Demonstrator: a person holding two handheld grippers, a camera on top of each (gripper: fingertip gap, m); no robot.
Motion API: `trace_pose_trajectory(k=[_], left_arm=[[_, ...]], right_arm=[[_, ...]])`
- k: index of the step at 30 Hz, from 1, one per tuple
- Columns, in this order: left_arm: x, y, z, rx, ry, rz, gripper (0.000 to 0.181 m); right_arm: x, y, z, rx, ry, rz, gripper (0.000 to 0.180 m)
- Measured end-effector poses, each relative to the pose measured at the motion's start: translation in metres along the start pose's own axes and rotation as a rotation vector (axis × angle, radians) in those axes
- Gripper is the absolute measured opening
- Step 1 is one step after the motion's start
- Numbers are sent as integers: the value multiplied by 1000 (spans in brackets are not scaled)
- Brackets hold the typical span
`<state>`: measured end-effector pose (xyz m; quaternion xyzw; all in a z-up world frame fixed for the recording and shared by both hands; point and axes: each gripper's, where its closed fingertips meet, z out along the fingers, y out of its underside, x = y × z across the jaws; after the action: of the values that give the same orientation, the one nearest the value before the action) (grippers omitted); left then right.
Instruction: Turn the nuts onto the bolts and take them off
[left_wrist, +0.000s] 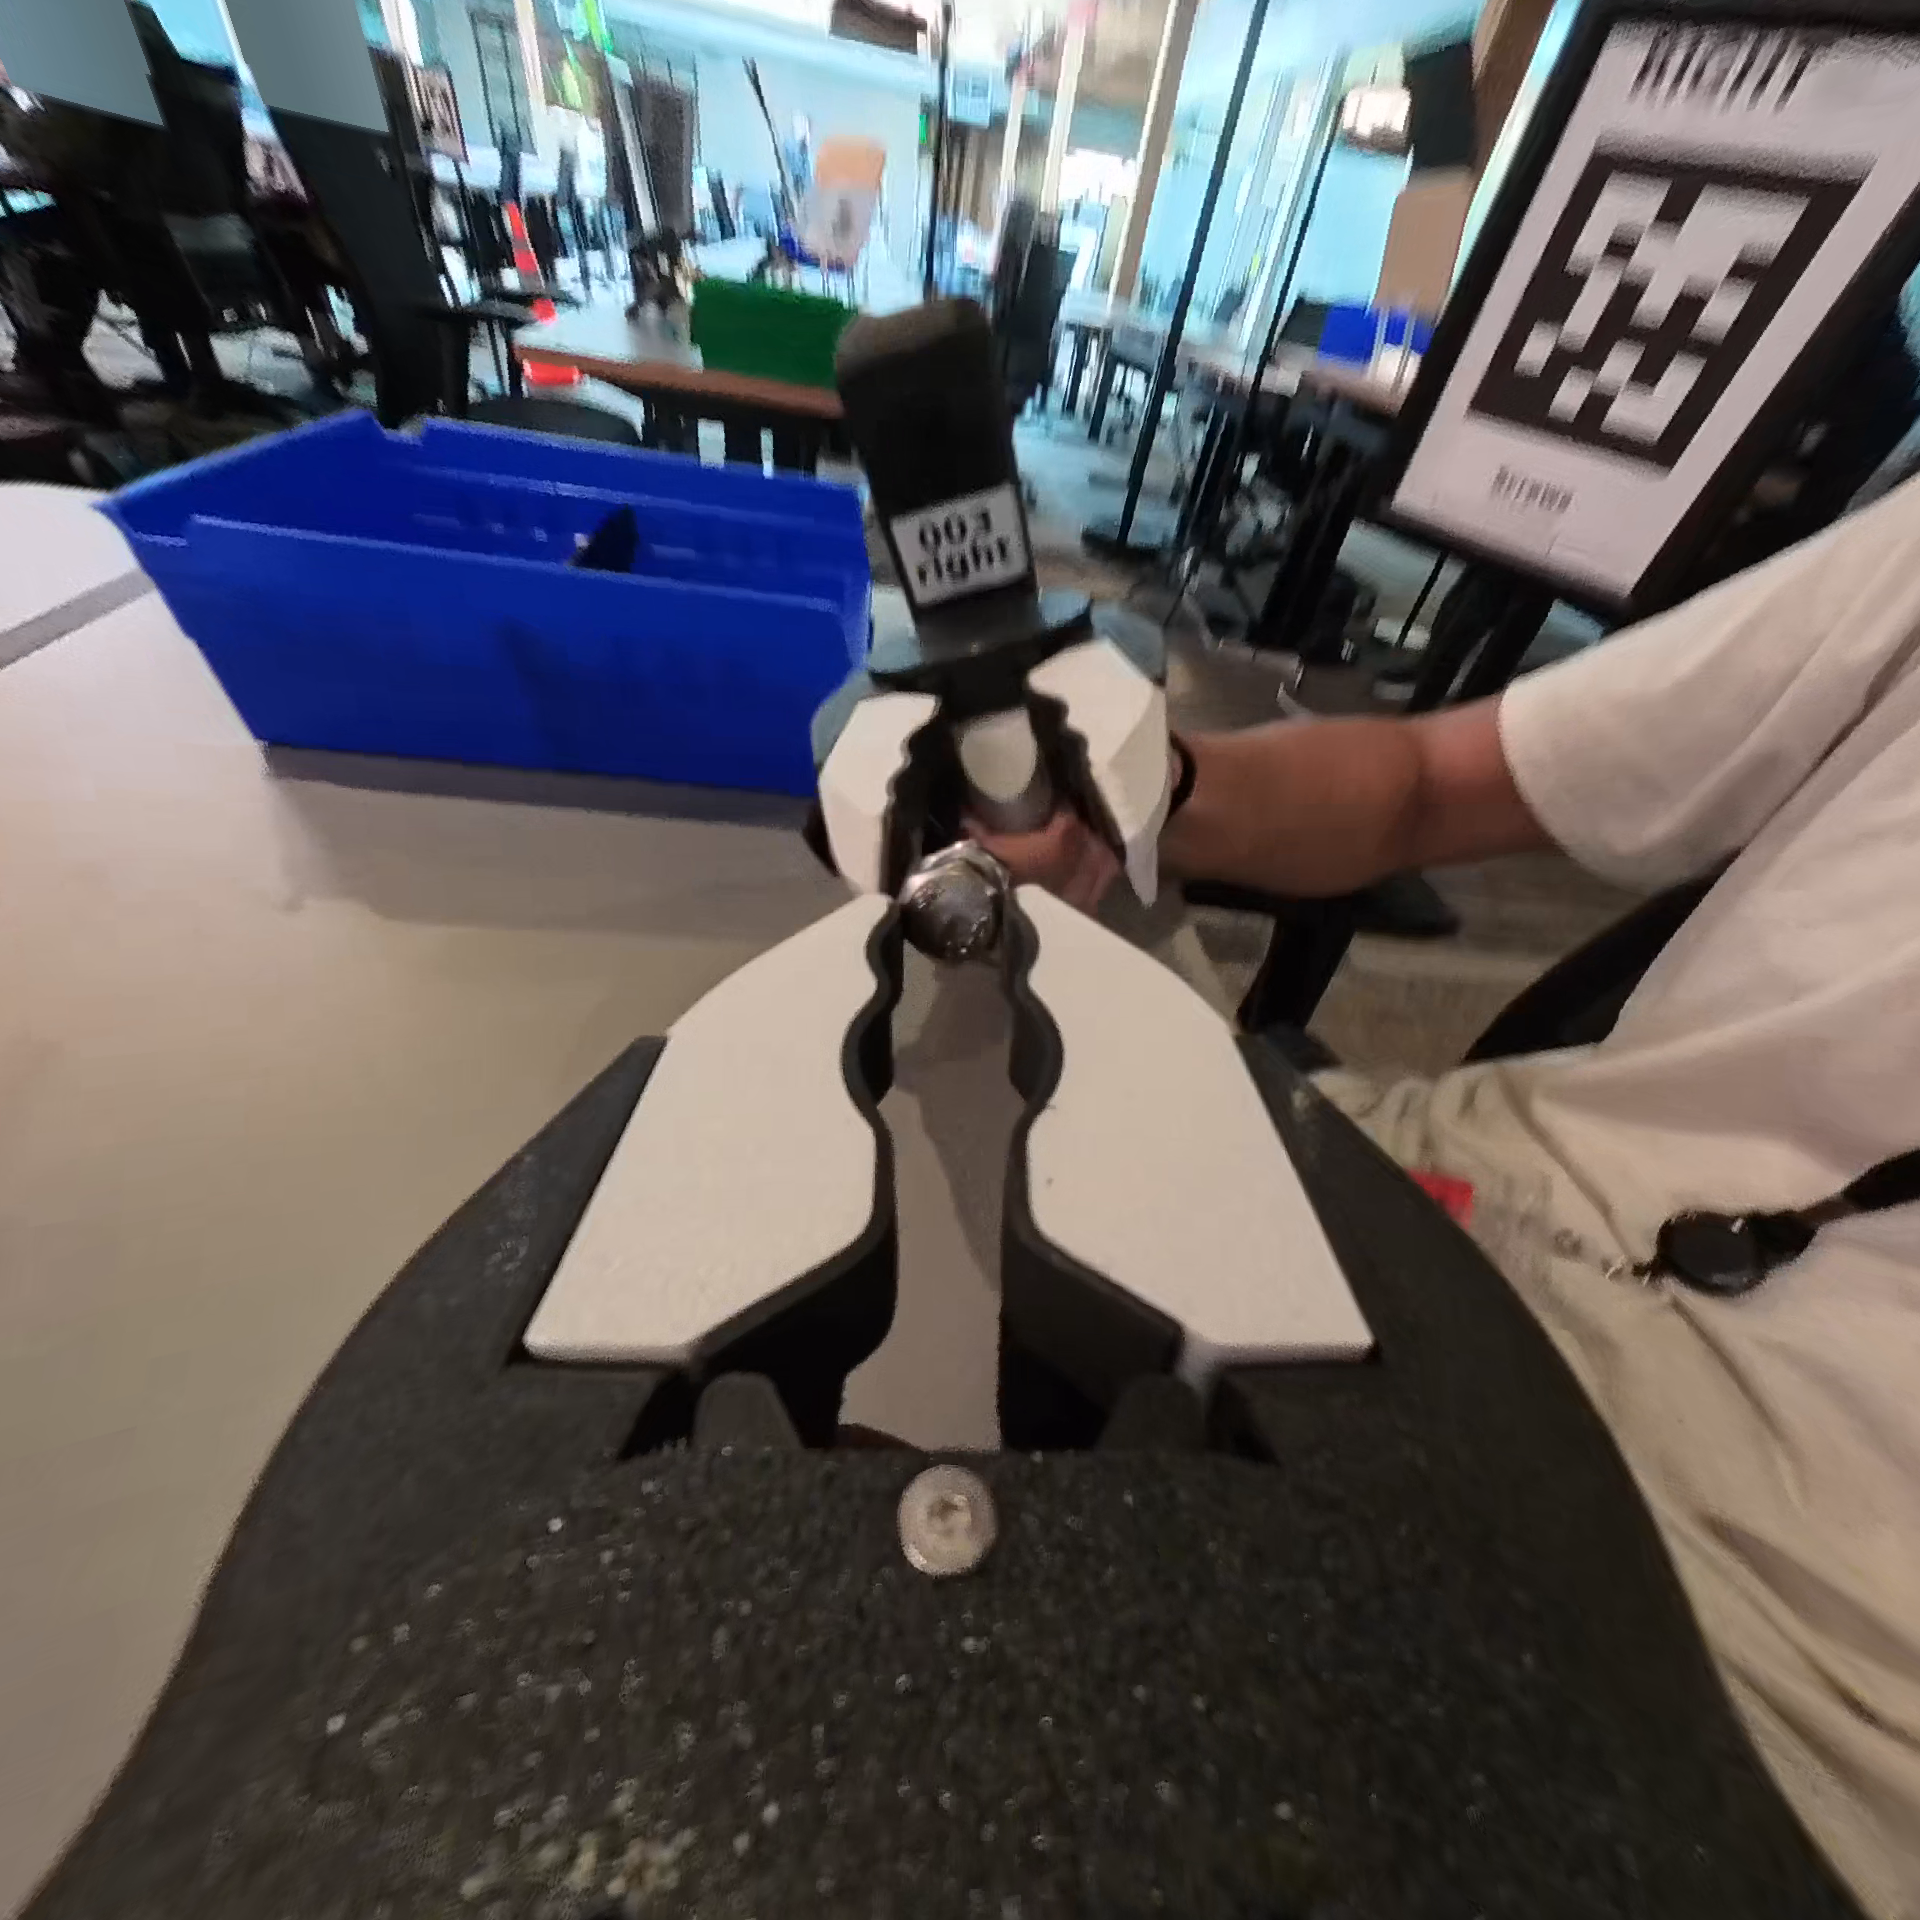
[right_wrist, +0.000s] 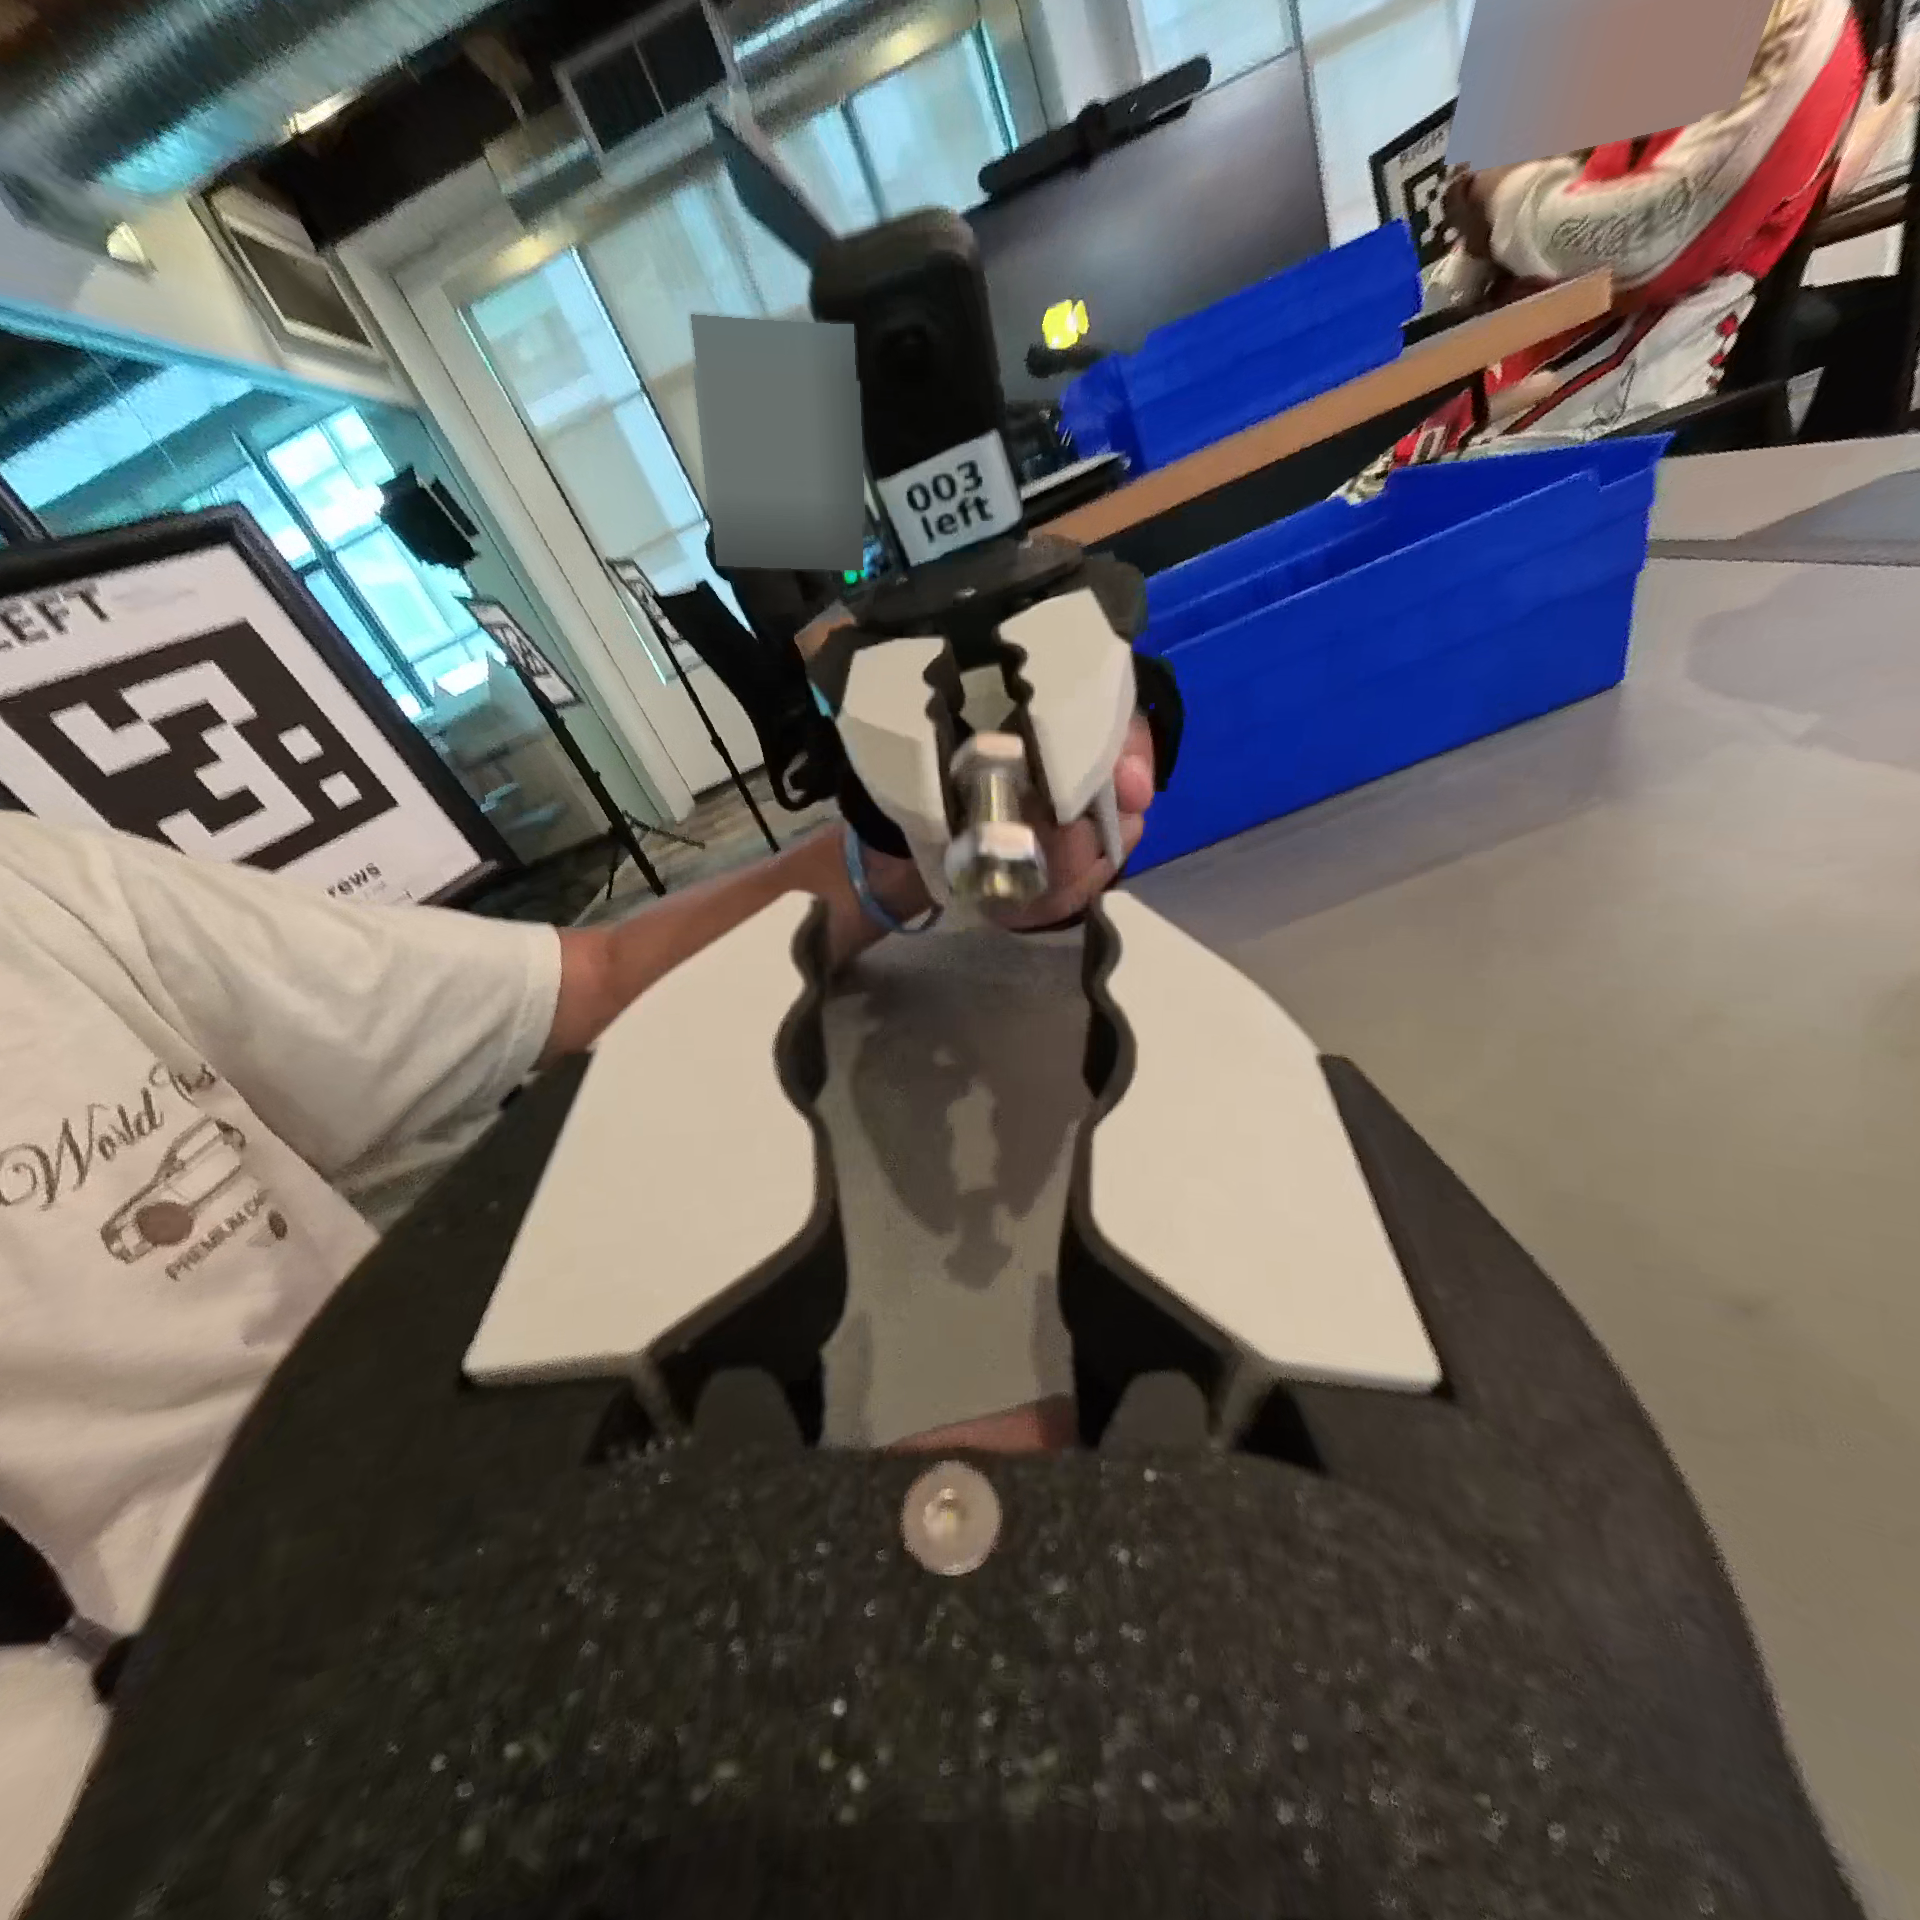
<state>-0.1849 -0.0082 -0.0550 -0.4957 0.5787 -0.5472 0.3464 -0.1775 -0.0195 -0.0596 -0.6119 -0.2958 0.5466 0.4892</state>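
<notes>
Two grippers were up over the grey table (left_wrist: 208, 1039), nose to nose, just off the near end of the blue bin (left_wrist: 499, 623). The left gripper (left_wrist: 951, 909) was clamped tight on the one bolt (right_wrist: 989, 805) in play, pinching it at its head end, so the shank stuck straight out from the tips, in the air beside the bin and clear of the table. One nut (right_wrist: 992, 860) sat on that bolt, out at the free end, away from the left gripper's fingers (right_wrist: 883, 748).

And the right gripper (right_wrist: 956, 920)? Its two fingers stood wide apart and gripped nothing. The nut was just ahead of those tips, close, though contact could not be made out. One hand (right_wrist: 1101, 831) showed behind the left gripper, wrapped round its handle, with a blue band at the wrist; a second hand (left_wrist: 1049, 852) held the right gripper's handle on the side away from the bin.

Bins counted two: the one on this table, and a second blue bin (right_wrist: 1247, 353) well beyond it on another table. Marker boards also counted two, both black-and-white in dark frames: one board (left_wrist: 1683, 260) stood well off from the bin past the right gripper, the other board (right_wrist: 187, 727) stood well off past the left gripper. Beyond the far bin one more person (right_wrist: 1662, 208) was there, in red and white.
</notes>
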Motion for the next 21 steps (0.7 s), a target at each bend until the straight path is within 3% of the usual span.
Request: trace_pose_trajectory(k=[4, 9, 12, 18, 21], left_arm=[[-3, -11, -1, 110, 26, -73, 17], [-2, -4, 8, 89, 11, -55, 17], [-4, 3, 11, 47, -18, -31, 17], [-2, -3, 11, 76, -8, -34, 17], [-6, -3, 8, 76, -29, -31, 17]], right_arm=[[-6, -1, 4, 28, -60, 100, 63], [-13, -8, 6, 71, -97, 133, 61], [-12, -32, -9, 195, -86, 89, 54], [-3, -1, 1, 65, -82, 176, 56], [-10, -19, -1, 131, -95, 134, 57]])
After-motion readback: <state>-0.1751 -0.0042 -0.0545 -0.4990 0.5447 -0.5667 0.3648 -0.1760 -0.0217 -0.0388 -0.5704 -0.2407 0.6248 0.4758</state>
